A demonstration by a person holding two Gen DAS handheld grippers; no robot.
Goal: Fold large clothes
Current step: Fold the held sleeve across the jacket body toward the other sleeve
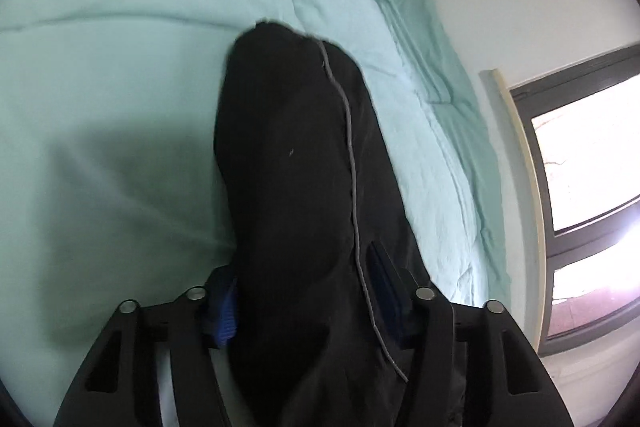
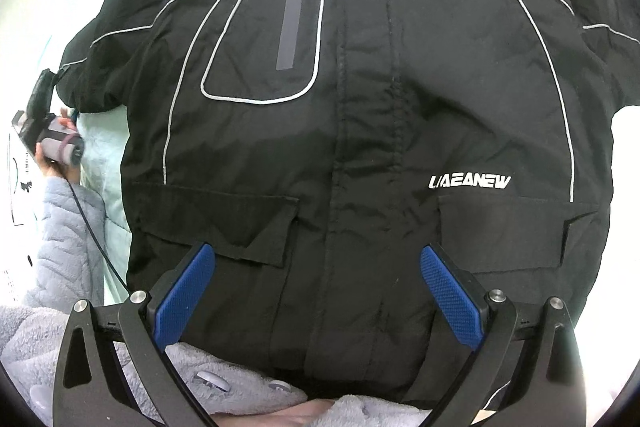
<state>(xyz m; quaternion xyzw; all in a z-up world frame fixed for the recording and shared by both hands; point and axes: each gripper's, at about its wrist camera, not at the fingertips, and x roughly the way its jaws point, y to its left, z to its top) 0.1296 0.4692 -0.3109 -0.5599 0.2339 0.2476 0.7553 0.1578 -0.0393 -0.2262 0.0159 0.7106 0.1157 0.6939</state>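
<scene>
One black jacket lies front-up, spread on the bed with its mint quilt; padded shell, likely bulky yet soft and a bit slick; best taken at a cuff, hem or seam. Left gripper is clamped on a sleeve; right gripper hovers over the hem, jaws wide, holding nothing. Count: two flap pockets, one zip chest pocket, two sleeves.

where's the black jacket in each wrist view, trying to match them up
Left wrist: a sleeve of the black jacket runs up the centre, clamped in the left tool.
Right wrist: its front fills the frame, under the open right tool.
Shared landmark: the mint bedding.
</scene>
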